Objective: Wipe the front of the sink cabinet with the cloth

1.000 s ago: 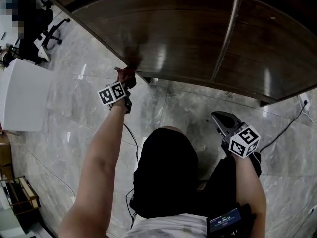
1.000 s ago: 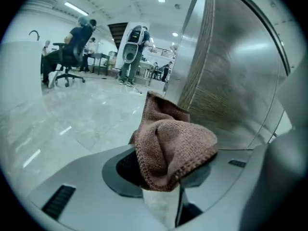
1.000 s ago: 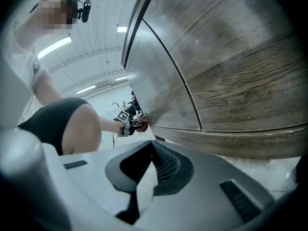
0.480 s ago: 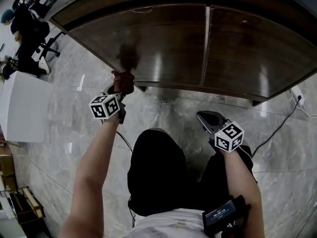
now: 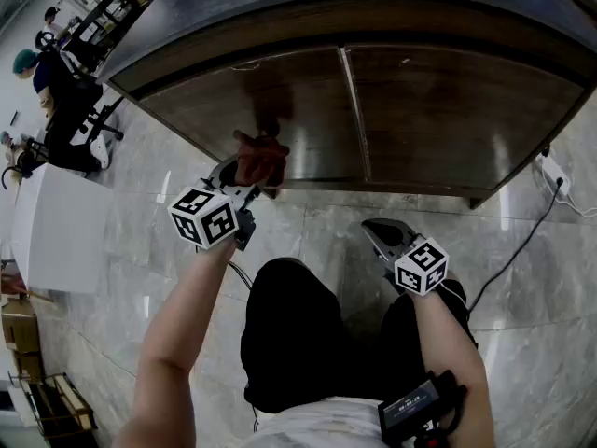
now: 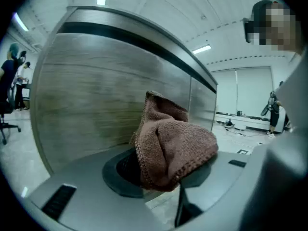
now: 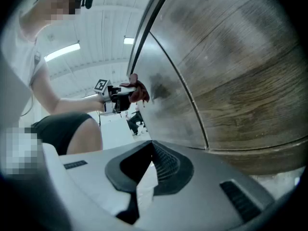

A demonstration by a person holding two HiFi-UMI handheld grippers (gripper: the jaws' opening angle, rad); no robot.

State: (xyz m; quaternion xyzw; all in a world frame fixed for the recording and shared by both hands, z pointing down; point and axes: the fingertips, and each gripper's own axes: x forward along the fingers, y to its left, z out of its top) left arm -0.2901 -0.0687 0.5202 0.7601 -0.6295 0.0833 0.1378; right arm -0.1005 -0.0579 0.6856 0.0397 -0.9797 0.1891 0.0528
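Observation:
The sink cabinet (image 5: 420, 110) has dark wood doors under a grey countertop. A reddish-brown cloth (image 5: 261, 160) is bunched in my left gripper (image 5: 247, 177), which is shut on it and holds it against the lower edge of the left door, just left of the door seam. In the left gripper view the cloth (image 6: 173, 148) fills the jaws of the left gripper (image 6: 161, 177), with the cabinet front (image 6: 96, 100) right behind it. My right gripper (image 5: 381, 235) hangs low near the floor, away from the cabinet; in its own view the right gripper (image 7: 150, 150) holds nothing and its tips meet.
A white box (image 5: 56, 231) stands on the marble floor at the left. People and an office chair (image 5: 70, 110) are farther back left. A wall socket with a black cable (image 5: 550, 171) lies right of the cabinet. My legs in black shorts (image 5: 298, 334) are below.
My left gripper has carried the cloth rightward along the cabinet's lower edge, from the left corner toward the door seam. The right gripper has stayed low and has kept its place.

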